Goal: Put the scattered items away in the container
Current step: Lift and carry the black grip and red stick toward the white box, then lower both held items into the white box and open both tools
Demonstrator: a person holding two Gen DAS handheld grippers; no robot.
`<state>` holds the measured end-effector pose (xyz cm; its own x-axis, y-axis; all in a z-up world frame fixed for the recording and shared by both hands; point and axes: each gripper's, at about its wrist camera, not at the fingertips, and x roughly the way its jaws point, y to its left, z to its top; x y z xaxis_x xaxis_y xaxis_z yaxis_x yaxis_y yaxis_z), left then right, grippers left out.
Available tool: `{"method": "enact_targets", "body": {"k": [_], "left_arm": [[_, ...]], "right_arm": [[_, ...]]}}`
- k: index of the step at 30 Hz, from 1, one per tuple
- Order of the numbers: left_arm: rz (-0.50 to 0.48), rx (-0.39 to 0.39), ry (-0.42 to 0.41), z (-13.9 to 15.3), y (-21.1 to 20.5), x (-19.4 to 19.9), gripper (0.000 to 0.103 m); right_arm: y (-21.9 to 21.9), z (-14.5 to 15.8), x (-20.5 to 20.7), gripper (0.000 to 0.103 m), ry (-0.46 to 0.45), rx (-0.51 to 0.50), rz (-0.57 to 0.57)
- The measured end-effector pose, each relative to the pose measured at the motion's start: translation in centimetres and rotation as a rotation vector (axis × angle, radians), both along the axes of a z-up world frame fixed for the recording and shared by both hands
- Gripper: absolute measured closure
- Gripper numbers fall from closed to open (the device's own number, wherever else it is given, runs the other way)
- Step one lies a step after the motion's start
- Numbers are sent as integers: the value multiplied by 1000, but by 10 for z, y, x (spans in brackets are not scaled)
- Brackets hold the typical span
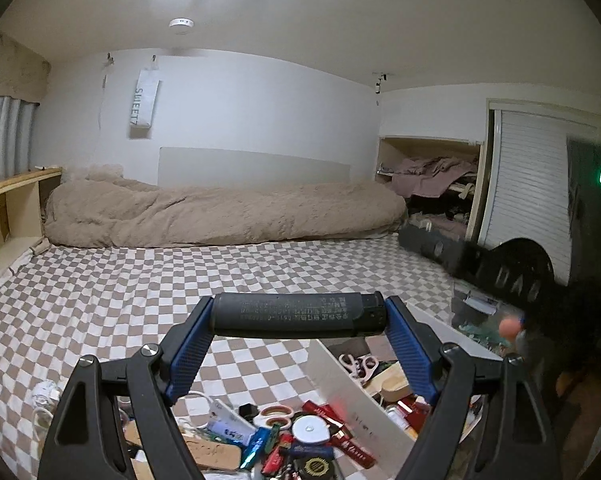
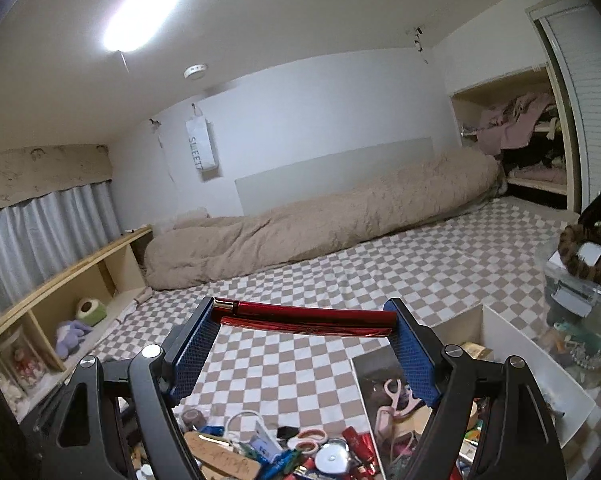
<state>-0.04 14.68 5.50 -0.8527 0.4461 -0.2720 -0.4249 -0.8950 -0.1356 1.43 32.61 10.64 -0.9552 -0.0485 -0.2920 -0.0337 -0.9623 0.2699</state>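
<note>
My left gripper (image 1: 298,313) is shut on a black lighter (image 1: 284,316), held crosswise by its two ends between the blue pads, above the checked bedcover. My right gripper (image 2: 300,315) is shut on a shiny red foil-wrapped stick (image 2: 320,318), gripped end to end in the same way. Below both grippers lies a pile of scattered small items (image 1: 296,440) (image 2: 284,452): tape rolls, a round white tape measure, red packets, a wooden tag. To the right of the pile stands the white open box (image 1: 340,396) (image 2: 540,360), which holds pink scissors (image 2: 394,394) and other small things.
A rolled beige duvet (image 1: 220,212) lies across the far side of the checked cover. A clear plastic case (image 2: 580,308) with a bead bracelet on top stands right of the white box. A low wooden shelf (image 2: 80,280) runs along the left. An open closet (image 1: 432,184) is at the back right.
</note>
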Motion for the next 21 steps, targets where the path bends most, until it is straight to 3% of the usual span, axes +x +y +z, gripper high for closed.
{"method": "enact_targets", "body": {"k": [10,21], "left_arm": [[-7,-38,-29,-3,35,-20,19],[-75,-60,-79,-15,78,-35,19]], "right_arm": [[42,-31,-7,20,-117,10,-73],[137,-60,-10,20,-176,-197,-256]]}}
